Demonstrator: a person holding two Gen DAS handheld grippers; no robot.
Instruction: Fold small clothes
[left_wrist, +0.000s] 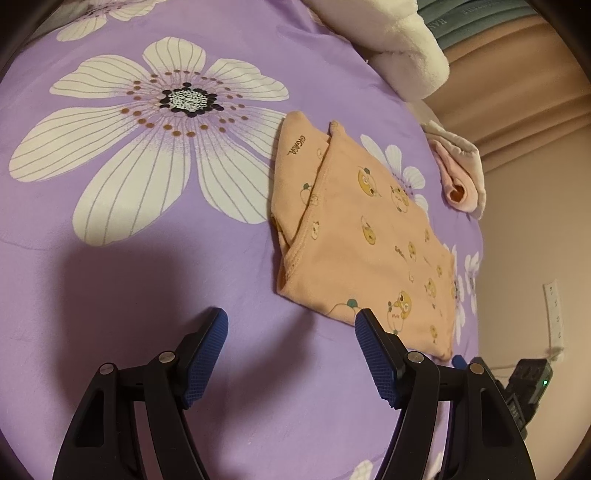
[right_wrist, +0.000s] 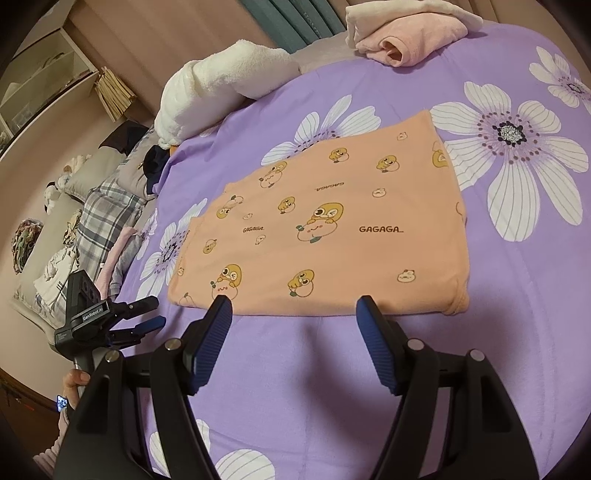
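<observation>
I see the folded peach garment (right_wrist: 317, 229), printed "GAGAGA_", flat on the purple floral bedsheet (right_wrist: 517, 314). My right gripper (right_wrist: 293, 314) and left gripper (left_wrist: 291, 325) both gape empty; "GenRobot.AI", I think, marks the left.

Both of our grippers open, pointing downward, nothing held.

Our left gripper (left_wrist: 291, 321) tilts down with its two blue-padded fingers (left_wrist: 207, 354) spread apart and nothing between them. Our right gripper (right_wrist: 293, 310) is angled the same way, its ribbed blue fingers (right_wrist: 376, 343) equally wide and empty. From the right wrist view we also see the left gripper (right_wrist: 147, 314) from the side (a hand (right_wrist: 74, 384) grips its handle from below).
</observation>
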